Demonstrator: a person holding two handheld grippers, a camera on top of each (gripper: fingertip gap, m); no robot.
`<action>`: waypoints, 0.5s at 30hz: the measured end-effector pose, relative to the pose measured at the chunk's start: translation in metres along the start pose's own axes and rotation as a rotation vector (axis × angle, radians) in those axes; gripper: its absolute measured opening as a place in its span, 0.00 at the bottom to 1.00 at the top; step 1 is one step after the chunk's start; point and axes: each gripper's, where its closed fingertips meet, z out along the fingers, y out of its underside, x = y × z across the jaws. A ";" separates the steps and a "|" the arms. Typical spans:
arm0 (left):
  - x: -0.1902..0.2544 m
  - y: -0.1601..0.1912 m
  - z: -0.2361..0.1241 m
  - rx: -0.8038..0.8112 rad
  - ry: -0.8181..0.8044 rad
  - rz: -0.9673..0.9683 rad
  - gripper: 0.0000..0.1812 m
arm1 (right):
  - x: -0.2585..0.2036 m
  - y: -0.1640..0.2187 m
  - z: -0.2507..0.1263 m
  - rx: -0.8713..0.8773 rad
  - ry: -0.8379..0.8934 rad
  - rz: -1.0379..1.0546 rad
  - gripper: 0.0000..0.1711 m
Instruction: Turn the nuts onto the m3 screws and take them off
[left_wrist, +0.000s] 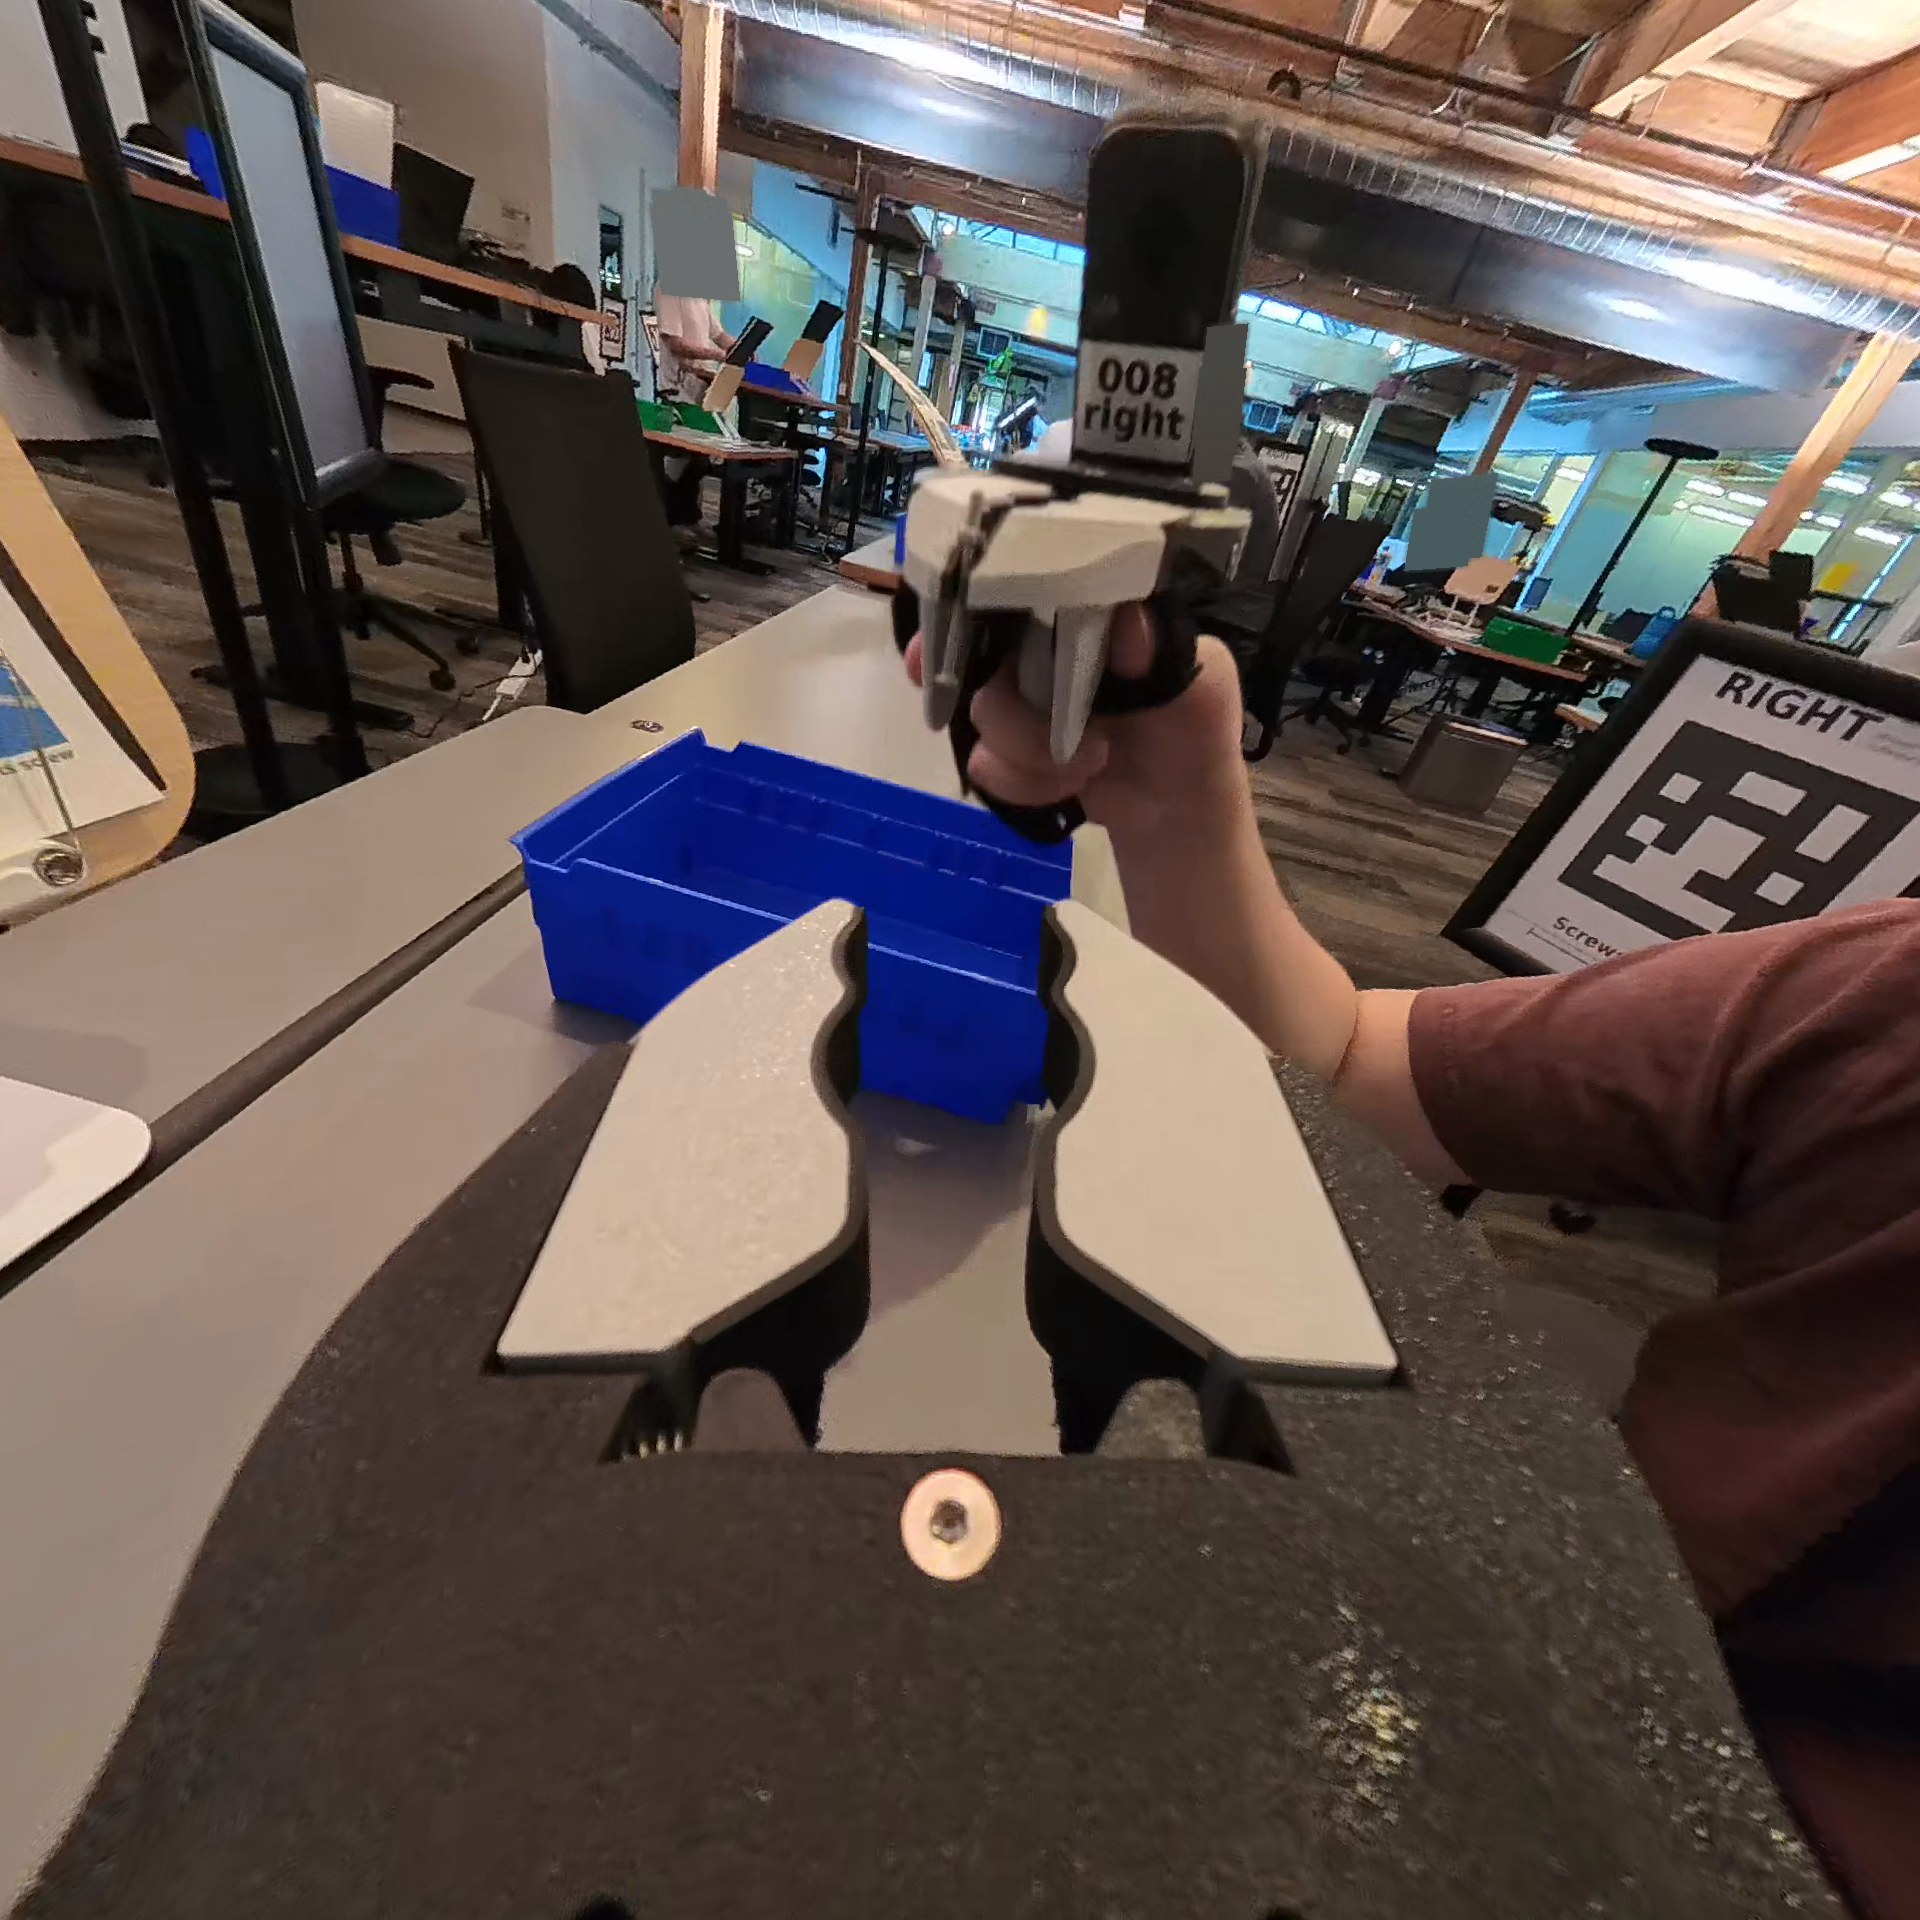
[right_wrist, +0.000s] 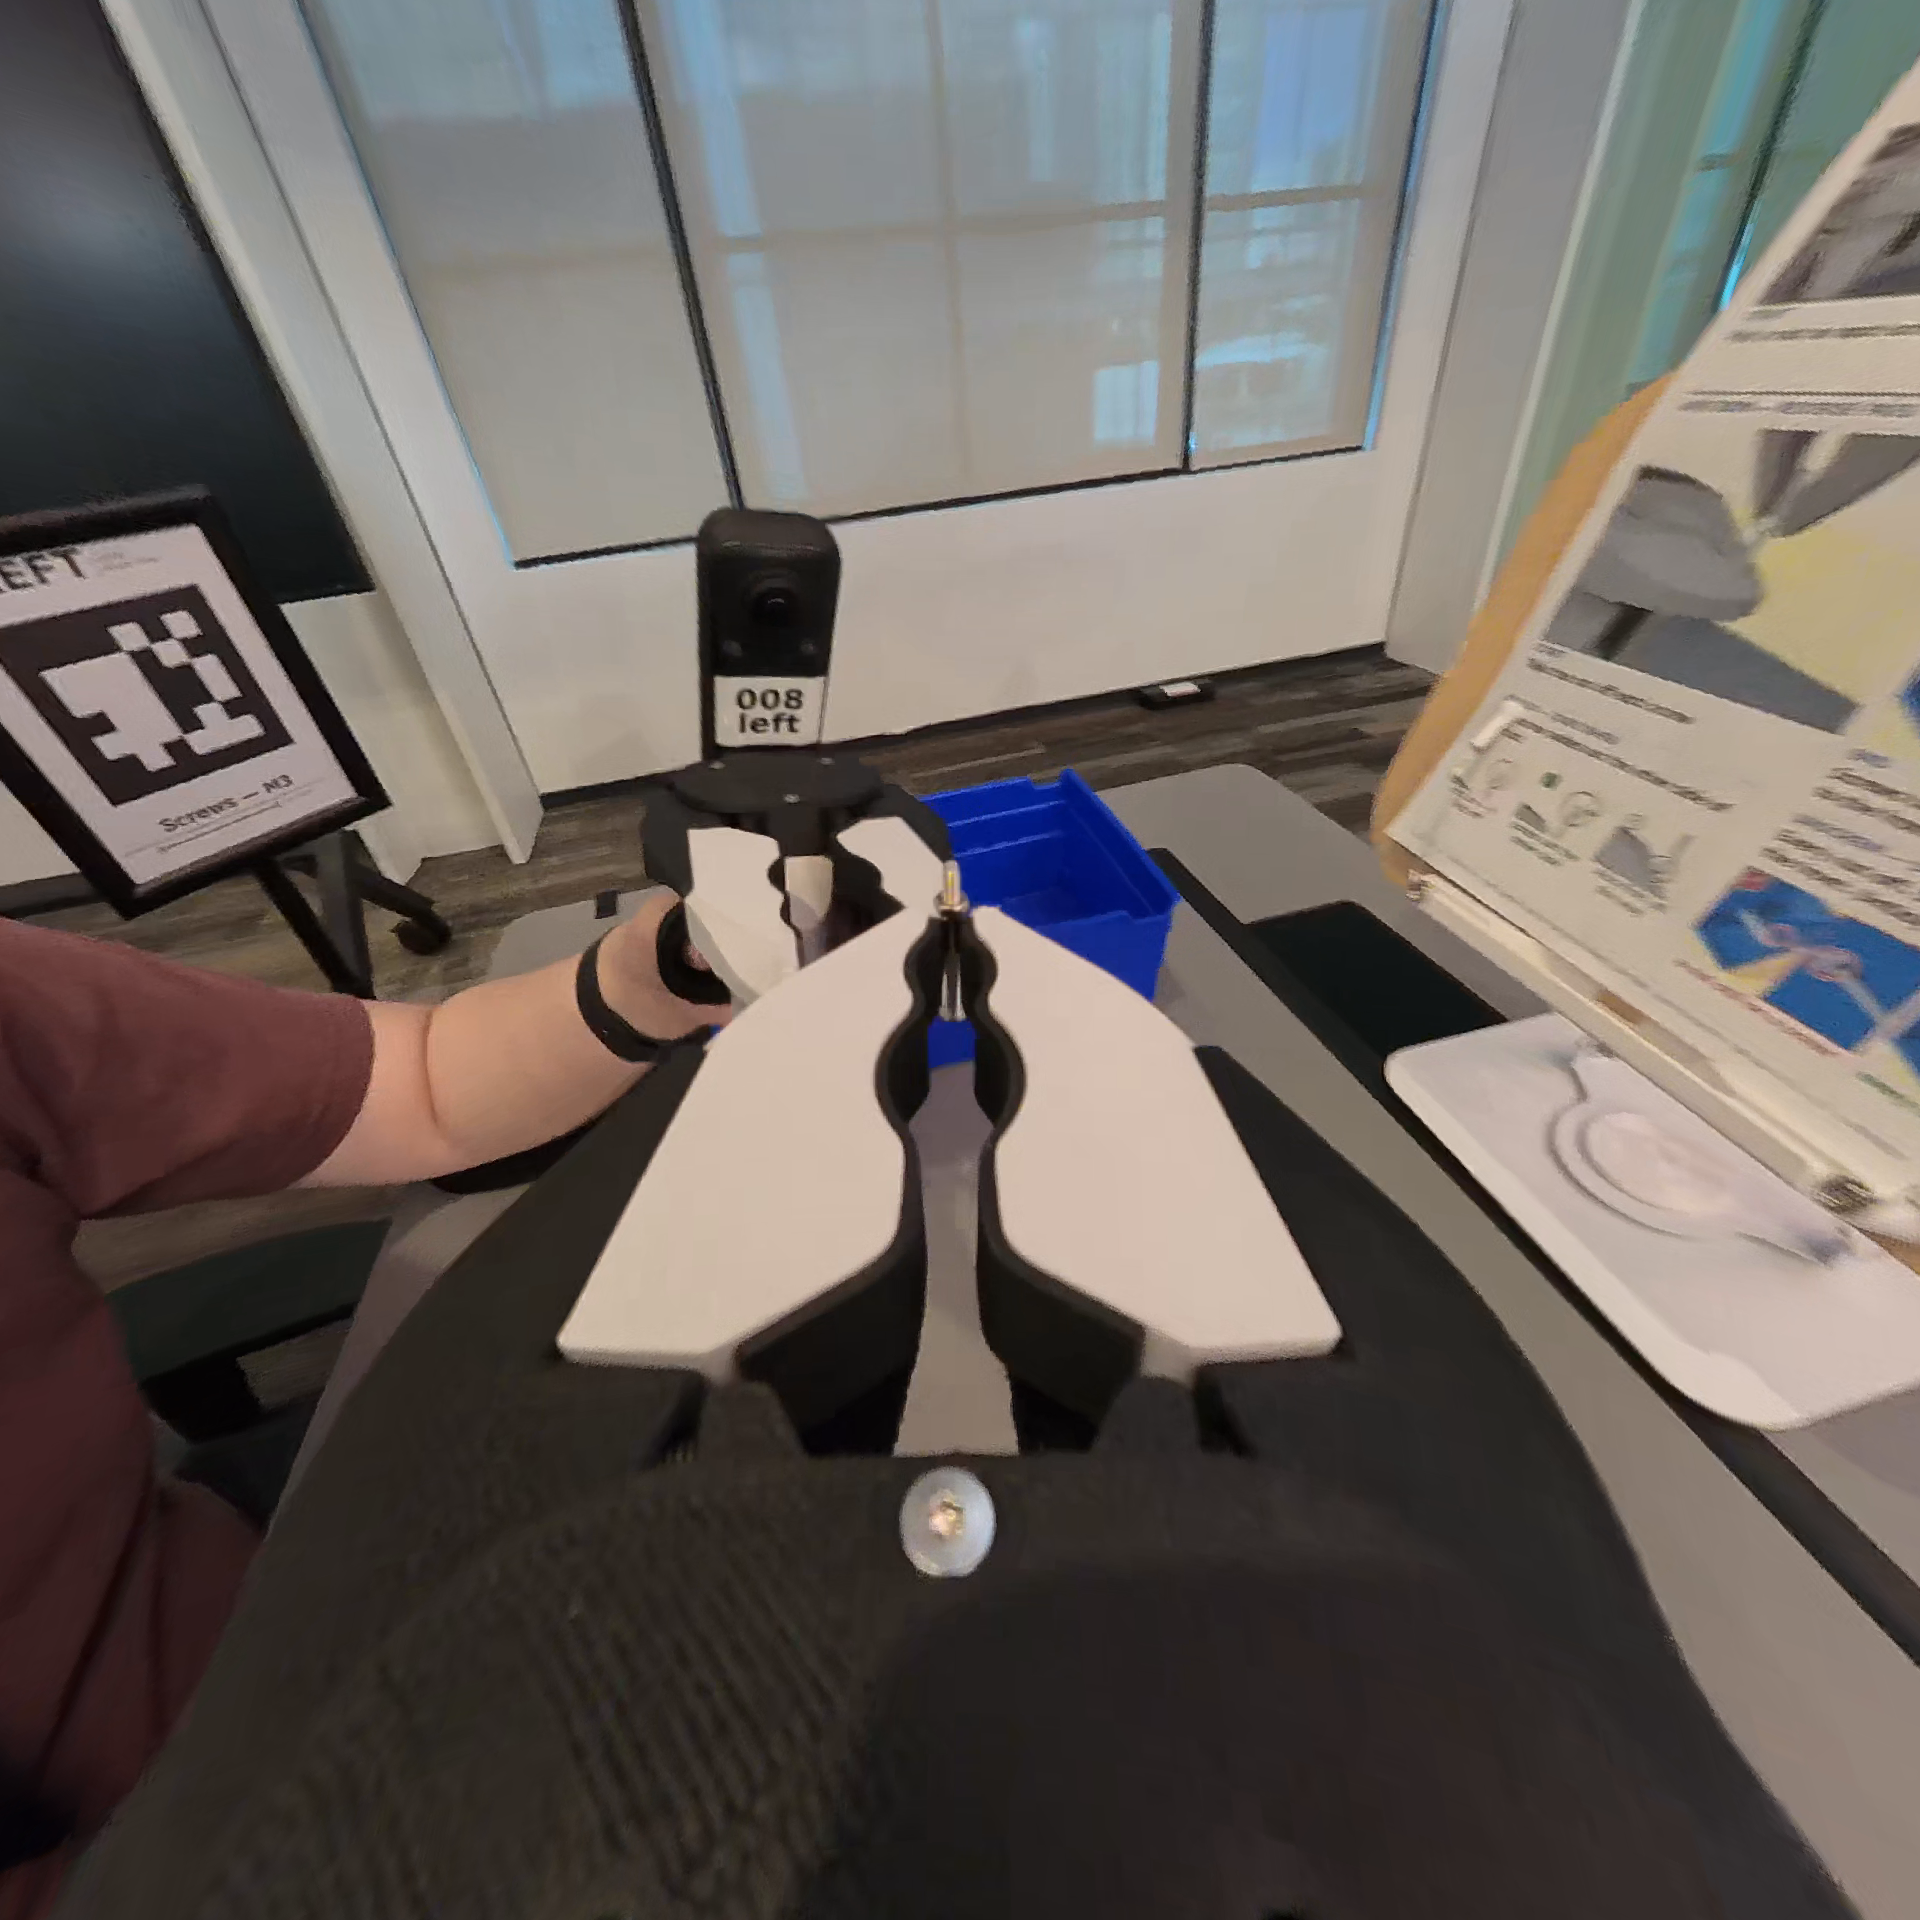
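Observation:
My right gripper (right_wrist: 949, 935) is shut on a small silver screw (right_wrist: 948, 896) that stands upright between its fingertips, with a nut-like collar near its top end. In the left wrist view the right gripper (left_wrist: 1003, 727) is held up above the far side of a blue bin (left_wrist: 623, 935); the screw cannot be made out there. My left gripper (left_wrist: 953, 925) is open and empty, just in front of the bin. In the right wrist view the left gripper (right_wrist: 800, 904) sits to the left of the screw, with the blue bin (right_wrist: 1132, 935) behind.
The grey table (left_wrist: 312, 987) carries a white tray (right_wrist: 1662, 1195) and a slanted instruction board (right_wrist: 1714, 727) on one side. Framed black-and-white marker boards (left_wrist: 1745, 831) (right_wrist: 156, 707) stand on either side of the table. The operator's arms reach in from the sides. Left tips to right tips: about 6 cm.

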 end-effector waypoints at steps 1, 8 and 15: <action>-0.001 0.002 0.001 -0.010 -0.004 0.004 0.17 | 0.004 -0.001 -0.008 -0.015 0.020 -0.005 0.02; -0.001 0.011 0.005 -0.078 -0.019 0.022 0.15 | 0.063 0.055 -0.112 -0.469 0.391 0.061 0.02; -0.012 0.029 0.009 -0.196 -0.108 0.050 0.15 | 0.127 0.197 -0.210 -1.010 0.677 0.566 0.02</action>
